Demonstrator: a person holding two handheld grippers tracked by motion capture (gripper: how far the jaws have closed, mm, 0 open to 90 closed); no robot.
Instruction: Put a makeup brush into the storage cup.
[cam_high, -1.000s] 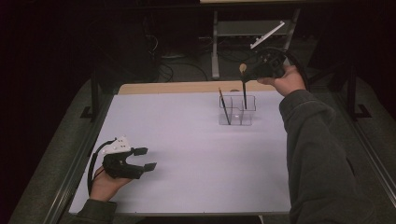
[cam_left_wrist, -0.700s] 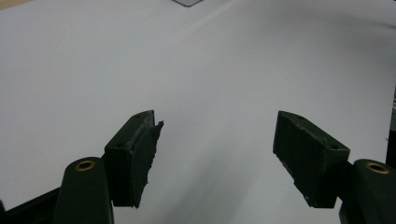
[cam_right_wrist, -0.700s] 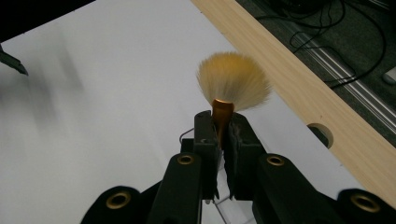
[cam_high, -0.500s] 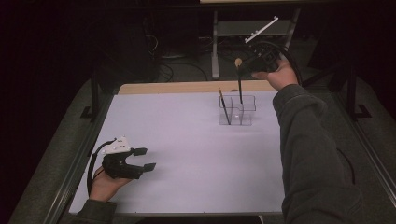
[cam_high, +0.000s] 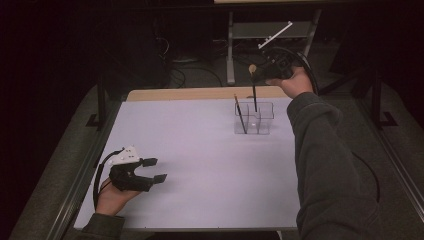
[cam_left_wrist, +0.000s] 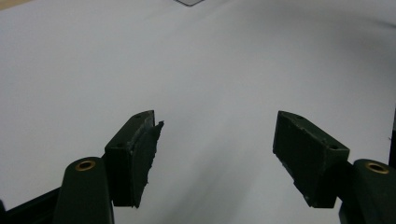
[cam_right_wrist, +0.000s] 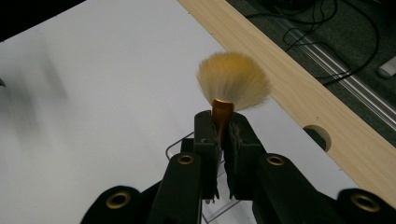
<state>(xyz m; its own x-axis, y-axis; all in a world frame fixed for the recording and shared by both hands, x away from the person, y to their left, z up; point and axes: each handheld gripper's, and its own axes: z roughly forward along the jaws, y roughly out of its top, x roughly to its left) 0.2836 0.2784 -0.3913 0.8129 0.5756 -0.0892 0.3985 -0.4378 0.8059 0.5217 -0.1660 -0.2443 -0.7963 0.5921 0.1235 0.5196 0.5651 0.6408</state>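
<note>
1. The right hand-held gripper (cam_high: 260, 75) is small and dark in the high view, against a dark background, so its jaws are hard to make out there. The right gripper view shows them clearly: they are closed on the brush (cam_right_wrist: 223, 116), with the pads pressing on the golden ferrule just under the pale, fan-like bristles.
2. The handle of the brush (cam_high: 254, 97) is hidden behind the jaws in the right gripper view. In the high view it hangs down as a thin dark line, and its lower end is inside the clear holder (cam_high: 267, 125) at the far right part of the white counter (cam_high: 200, 165). I cannot tell if the end touches the bottom.
3. The clear holder is almost transparent, and its walls are difficult to follow. A second thin stick (cam_high: 240, 114) leans in its left part; its tip is too small to identify.
4. The left hand-held gripper (cam_high: 155, 170) rests low over the near left part of the counter, with the jaws wide apart and nothing between them. Its pads (cam_left_wrist: 140, 163) are cut off by the bottom edge of the left gripper view.
5. Compared with one second before, the right hand-held gripper with the brush stands a little more to the left and lower over the holder. The left one has not moved.
</note>
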